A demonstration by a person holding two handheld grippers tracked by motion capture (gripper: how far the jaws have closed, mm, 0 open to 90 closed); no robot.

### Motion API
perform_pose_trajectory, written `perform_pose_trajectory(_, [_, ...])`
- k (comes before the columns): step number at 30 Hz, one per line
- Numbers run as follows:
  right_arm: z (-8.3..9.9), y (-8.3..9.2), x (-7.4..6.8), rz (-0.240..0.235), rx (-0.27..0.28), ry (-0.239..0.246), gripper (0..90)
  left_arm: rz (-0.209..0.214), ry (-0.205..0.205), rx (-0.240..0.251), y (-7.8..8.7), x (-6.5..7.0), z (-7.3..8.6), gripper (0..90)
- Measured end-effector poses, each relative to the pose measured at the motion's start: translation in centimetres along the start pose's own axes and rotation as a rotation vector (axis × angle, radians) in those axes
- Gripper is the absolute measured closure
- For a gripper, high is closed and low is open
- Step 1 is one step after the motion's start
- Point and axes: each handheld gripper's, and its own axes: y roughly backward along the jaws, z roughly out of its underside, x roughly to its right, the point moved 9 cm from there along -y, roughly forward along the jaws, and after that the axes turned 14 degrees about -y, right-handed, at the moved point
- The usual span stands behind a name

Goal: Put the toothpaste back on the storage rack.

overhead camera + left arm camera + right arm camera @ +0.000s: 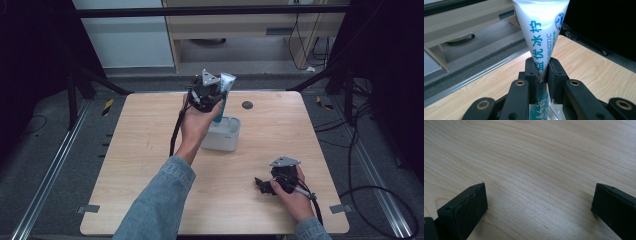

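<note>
Toothpaste tube point(541, 37), white above and teal below, stands upright clamped between the jaws of the left gripper point(541, 72), over a white holder point(222, 134) near the desk's point(150, 150) far edge. Toward the near right corner, the right gripper point(539, 200) rests on the wood, jaws wide apart.

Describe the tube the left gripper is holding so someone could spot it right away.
On the wooden table, find the white box near its middle. The tube stands up out of it, clamped in the left gripper: white and teal, with blue lettering.
</note>
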Motion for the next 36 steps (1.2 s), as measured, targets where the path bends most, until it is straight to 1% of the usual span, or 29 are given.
perform_pose_trajectory(6, [0.0, 0.0, 0.0, 0.001, -0.002, 0.000, 0.4, -0.001, -0.003, -0.001, -0.4, 0.1, 0.5, 79.3])
perform_pose_trajectory(9, [0.0, 0.0, 0.0, 0.001, -0.002, 0.000, 0.4, 0.003, -0.006, -0.015, -0.8, 0.2, 0.9, 79.4])
perform_pose_trajectory(10, [0.0, 0.0, 0.0, 0.001, -0.002, 0.000, 0.4, 0.002, -0.012, -0.025, -0.9, 0.3, 1.2, 79.4])
perform_pose_trajectory(11, [0.0, 0.0, 0.0, 0.001, -0.002, 0.000, 0.4, -0.001, -0.006, -0.023, -1.0, 0.3, 1.3, 79.4])
perform_pose_trajectory(12, [0.0, 0.0, 0.0, 0.001, -0.002, 0.000, 0.4, 0.003, -0.009, -0.028, -1.1, 0.3, 1.6, 79.4])
perform_pose_trajectory(13, [0.0, 0.0, 0.0, 0.001, -0.002, 0.000, 0.4, 0.007, 0.002, -0.021, -1.3, 0.4, 1.8, 79.4])
perform_pose_trajectory(14, [0.0, 0.0, 0.0, 0.001, -0.001, 0.000, 0.4, 0.011, 0.006, -0.023, -1.5, 0.5, 2.2, 79.3])
perform_pose_trajectory(17, [0.0, 0.0, 0.0, 0.001, -0.002, 0.000, 0.4, 0.016, 0.011, -0.026, -1.8, 0.6, 2.6, 79.3])
perform_pose_trajectory(20, [0.0, 0.0, 0.1, 0.003, 0.001, 0.007, 0.4, 0.020, 0.001, -0.046, -2.1, 0.9, 3.2, 79.3])
perform_pose_trajectory(22, [0.0, 0.0, 0.0, 0.002, -0.001, 0.003, 0.4, 0.029, 0.007, -0.045, -2.4, 1.1, 3.7, 79.3])
perform_pose_trajectory(23, [0.0, 0.0, 0.0, 0.002, -0.001, 0.003, 0.4, 0.029, 0.007, -0.045, -2.4, 1.1, 3.7, 79.3])
perform_pose_trajectory(25, [0.0, 0.0, 0.0, 0.002, -0.001, 0.003, 0.4, 0.032, 0.001, -0.056, -2.6, 1.5, 4.3, 79.3])
perform_pose_trajectory(26, [0.0, 0.0, 0.1, 0.002, 0.004, 0.012, 0.4, 0.034, -0.001, -0.060, -2.7, 1.6, 4.6, 79.3])
perform_pose_trajectory(27, [0.0, 0.0, 0.0, 0.000, 0.001, 0.005, 0.4, 0.035, -0.004, -0.064, -2.8, 1.8, 4.9, 79.3])
perform_pose_trajectory(32, [0.0, 0.0, 0.0, -0.002, 0.003, -0.002, 0.4, 0.035, 0.003, -0.063, -3.2, 2.1, 5.8, 79.3])
perform_pose_trajectory(34, [0.0, 0.0, 0.0, -0.001, 0.004, 0.004, 0.4, 0.035, -0.002, -0.068, -3.4, 2.2, 6.2, 79.3])
perform_pose_trajectory(36, [0.0, 0.0, 0.0, -0.001, 0.000, -0.001, 0.4, 0.034, -0.003, -0.067, -3.4, 2.2, 6.3, 79.3])
